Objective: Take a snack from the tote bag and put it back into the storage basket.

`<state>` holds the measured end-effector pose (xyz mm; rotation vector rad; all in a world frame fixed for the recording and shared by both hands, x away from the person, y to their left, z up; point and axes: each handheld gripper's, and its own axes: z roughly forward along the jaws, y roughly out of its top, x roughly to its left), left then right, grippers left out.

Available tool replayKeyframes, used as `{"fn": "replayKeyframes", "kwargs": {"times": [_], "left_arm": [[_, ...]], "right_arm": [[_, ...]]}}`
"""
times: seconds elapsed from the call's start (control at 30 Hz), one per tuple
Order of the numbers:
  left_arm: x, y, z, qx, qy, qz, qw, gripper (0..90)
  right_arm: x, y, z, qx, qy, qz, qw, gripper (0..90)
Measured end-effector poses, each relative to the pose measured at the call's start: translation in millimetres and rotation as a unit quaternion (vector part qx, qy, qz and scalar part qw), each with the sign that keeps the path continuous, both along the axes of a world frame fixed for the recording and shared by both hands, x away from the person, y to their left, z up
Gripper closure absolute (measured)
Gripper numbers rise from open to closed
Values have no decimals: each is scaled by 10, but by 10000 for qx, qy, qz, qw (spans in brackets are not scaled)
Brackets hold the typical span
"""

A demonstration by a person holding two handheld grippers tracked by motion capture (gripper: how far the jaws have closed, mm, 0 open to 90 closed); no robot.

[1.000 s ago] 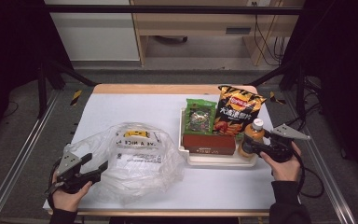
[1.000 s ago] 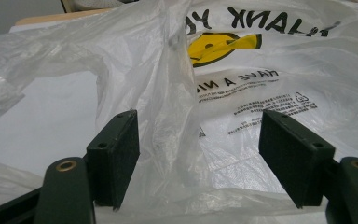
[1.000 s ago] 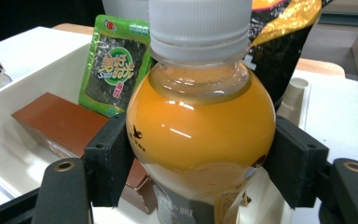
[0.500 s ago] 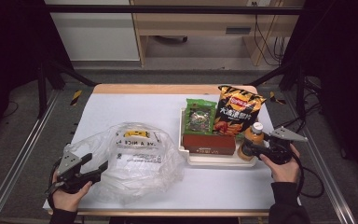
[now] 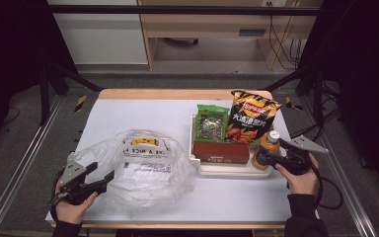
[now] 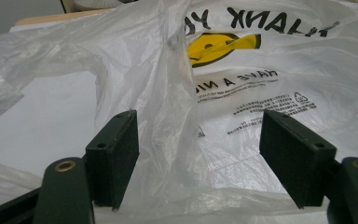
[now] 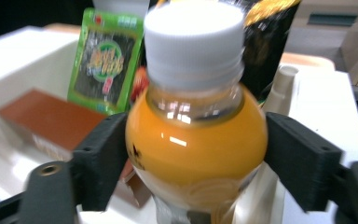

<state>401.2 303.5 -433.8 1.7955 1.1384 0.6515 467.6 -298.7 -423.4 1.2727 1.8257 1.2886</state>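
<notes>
Where white table (image 5: pixel 143 116) ends, wooden desk (image 5: pixel 227 22), dangling cables (image 5: pixel 276 39) behind.

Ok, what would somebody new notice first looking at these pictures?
Probably the orange juice bottle with its white cap, standing at the right end of the white tray between the right gripper's black jaws. Then the crumpled clear plastic bag with a yellow smiley, front left on the table, a fold of it between the open left gripper.

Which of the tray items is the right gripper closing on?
The orange juice bottle with the white cap, at the tray's right end, between the right gripper's jaws; the snack packs and brown box sit farther left.
</notes>
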Motion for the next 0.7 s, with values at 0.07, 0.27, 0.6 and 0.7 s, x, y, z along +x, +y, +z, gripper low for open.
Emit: {"fn": "replayKeyframes", "kwargs": {"times": [0.07, 0.27, 0.6, 0.7], "left_arm": [[-3, 0, 13, 4, -7, -6, 10000, 263], [-6, 5, 91, -14, -48, -62, 10000, 204], [12, 69, 179, -151, -63, -32, 9999, 177], [11, 70, 184, -160, -67, -36, 9998, 178]], "right_arm": [[-26, 1, 20, 133, -81, -53, 9999, 206], [-158, -6, 91, 133, -237, -227, 9994, 188], [-414, -4, 93, -119, -140, -399, 9990, 167], [-493, -15, 80, -97, -147, -455, 9988, 168]]}}
